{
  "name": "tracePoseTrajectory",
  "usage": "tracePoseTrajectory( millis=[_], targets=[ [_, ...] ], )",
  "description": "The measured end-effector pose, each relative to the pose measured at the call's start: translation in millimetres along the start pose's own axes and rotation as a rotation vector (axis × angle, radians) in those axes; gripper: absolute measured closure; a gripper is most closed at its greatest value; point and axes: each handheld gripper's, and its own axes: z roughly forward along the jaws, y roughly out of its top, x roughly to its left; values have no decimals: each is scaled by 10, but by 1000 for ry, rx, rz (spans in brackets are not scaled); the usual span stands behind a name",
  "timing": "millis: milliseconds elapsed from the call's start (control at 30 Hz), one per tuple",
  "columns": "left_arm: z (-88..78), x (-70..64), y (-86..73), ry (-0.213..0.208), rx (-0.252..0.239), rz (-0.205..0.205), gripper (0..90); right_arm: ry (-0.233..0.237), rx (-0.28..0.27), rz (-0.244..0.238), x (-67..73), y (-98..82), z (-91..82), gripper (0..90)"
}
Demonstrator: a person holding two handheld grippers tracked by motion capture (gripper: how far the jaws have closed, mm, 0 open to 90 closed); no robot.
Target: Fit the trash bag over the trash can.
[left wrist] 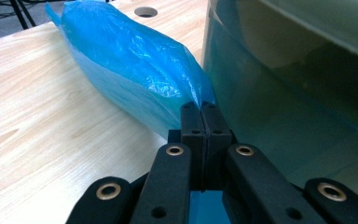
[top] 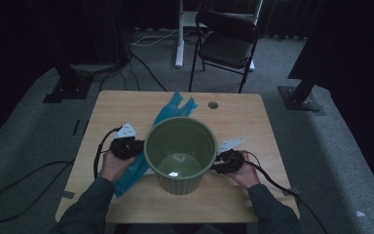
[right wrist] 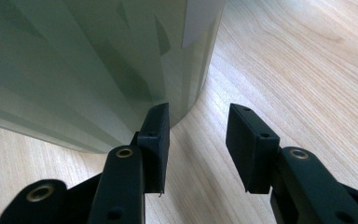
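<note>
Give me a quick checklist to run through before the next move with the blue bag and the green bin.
1. Left gripper shut on the blue bag: ok, jaws pinch the plastic.
2. Right gripper free: ok, jaws apart with nothing between them, beside the bin wall.
3. Green bin upright on the table: ok.
4. Bin ready for lining: ok, no bag inside.
5. Bag mouth opened: cannot tell.
6. Bag free of the bin: not ok, it runs behind and beside it.
</note>
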Motion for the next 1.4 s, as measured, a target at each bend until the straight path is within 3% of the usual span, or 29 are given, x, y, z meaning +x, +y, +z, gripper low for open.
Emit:
tracePoseTrajectory(
  millis=[167, 333, 700, 1400],
  targets=[
    [-126, 101, 90, 5, -35, -16, 896, -2, 14, -9, -13, -13, 20, 585],
    [-229, 193, 159, 11, -60, -30, 896, -4, 12, 16, -65, -48, -8, 596],
    [-366, 311, 410, -25, -63, -18, 896, -12, 16, 20, -90, -78, -23, 590],
    [-536, 319, 788, -39, -125, 2, 895, -11, 37, 12, -84, -94, -24, 592]
  ],
)
